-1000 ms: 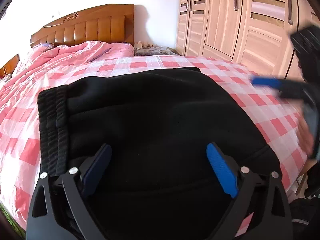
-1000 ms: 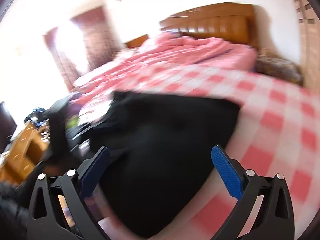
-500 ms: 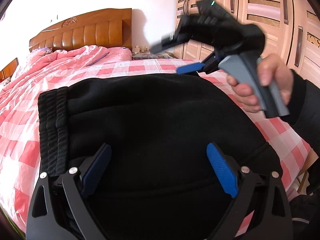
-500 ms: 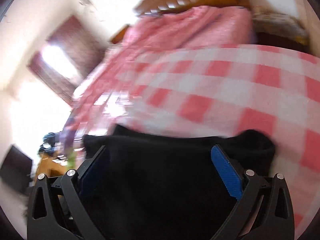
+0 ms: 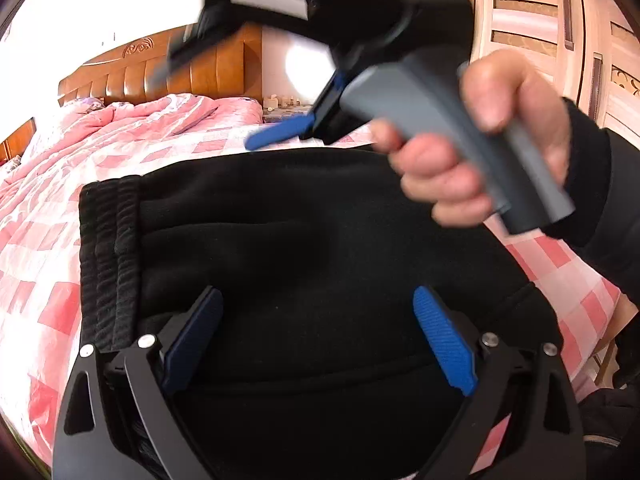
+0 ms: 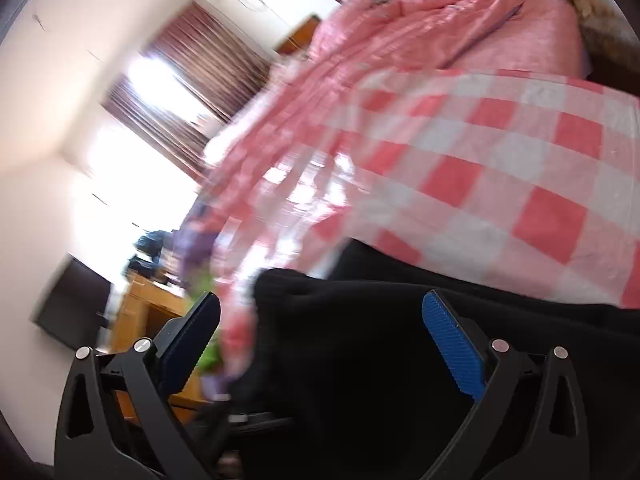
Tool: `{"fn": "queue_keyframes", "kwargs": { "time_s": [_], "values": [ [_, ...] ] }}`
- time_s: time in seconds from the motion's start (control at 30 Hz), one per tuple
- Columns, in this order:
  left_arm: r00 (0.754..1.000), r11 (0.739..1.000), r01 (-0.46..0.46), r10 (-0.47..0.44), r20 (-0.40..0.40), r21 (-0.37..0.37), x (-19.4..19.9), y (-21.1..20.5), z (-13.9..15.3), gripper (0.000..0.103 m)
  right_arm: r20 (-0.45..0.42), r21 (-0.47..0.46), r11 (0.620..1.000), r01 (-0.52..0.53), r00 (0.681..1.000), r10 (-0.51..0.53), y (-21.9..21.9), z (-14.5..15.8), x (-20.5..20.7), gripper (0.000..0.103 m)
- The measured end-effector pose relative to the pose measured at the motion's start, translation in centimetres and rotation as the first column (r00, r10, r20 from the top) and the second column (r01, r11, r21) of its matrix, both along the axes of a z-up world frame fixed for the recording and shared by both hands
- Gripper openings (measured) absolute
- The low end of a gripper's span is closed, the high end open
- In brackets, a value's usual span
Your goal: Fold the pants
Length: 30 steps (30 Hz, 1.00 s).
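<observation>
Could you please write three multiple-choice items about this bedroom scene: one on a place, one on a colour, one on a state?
1. Where do the black fleece pants lie?
A. on the pink-and-white checked bedsheet
B. on the floor
C. in the wardrobe

2. What colour are the ribbed pads of the left gripper?
A. red
B. blue
C. yellow

3. How do the jaws of the right gripper stand?
A. shut on the pants
B. shut on nothing
C. open

Answers:
1 A: checked sheet shows around the pants on both sides.
2 B: both pads are plainly blue in the left wrist view.
3 C: a wide gap separates the two pads, with the pants lying beyond them.
</observation>
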<state>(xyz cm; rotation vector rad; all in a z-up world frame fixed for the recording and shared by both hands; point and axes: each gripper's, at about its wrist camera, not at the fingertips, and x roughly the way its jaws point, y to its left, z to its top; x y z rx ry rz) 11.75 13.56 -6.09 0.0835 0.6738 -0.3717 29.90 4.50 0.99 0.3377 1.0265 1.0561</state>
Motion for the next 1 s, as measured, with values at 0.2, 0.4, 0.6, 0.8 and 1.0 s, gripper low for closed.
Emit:
{"fn": "queue_keyframes", "kwargs": {
  "time_s": [0.2,0.4,0.6,0.8,1.0],
  "values": [
    [1.0,0.98,0.003,0.003,0.031,-0.197,-2.0,3.9,5.0,0.102,0.209,-0.055,0.986,0.158,0.967,-0.143,-6.1,3.8,-4.6,0.099],
    [0.984,0.963,-0.129,0.094,-0.154,-0.238,3.5,8.4,5.7,0.101,0.278,-0.179,0.923,0.341,0.917,-0.285,-11.7,1.4,-9.4,0.099],
    [0.969,0.968,-0.152,0.106,-0.223,-0.202,6.4,8.2,2.2,0.101,0.339,-0.38,0.87,0.315,0.922,-0.186,-9.7,-3.4,-14.4,0.099],
    [0.98,0.978,-0.15,0.126,-0.157,-0.146,6.3,7.4,0.9,0.101,0.361,-0.374,0.884,0.282,0.922,-0.142,-9.3,-6.1,-15.0,0.099],
    [0.986,0.977,-0.142,0.125,-0.112,-0.156,6.2,7.7,0.4,0.101,0.401,-0.35,0.885,0.305,0.903,-0.153,-9.5,-6.4,-15.7,0.099]
  ]
}}
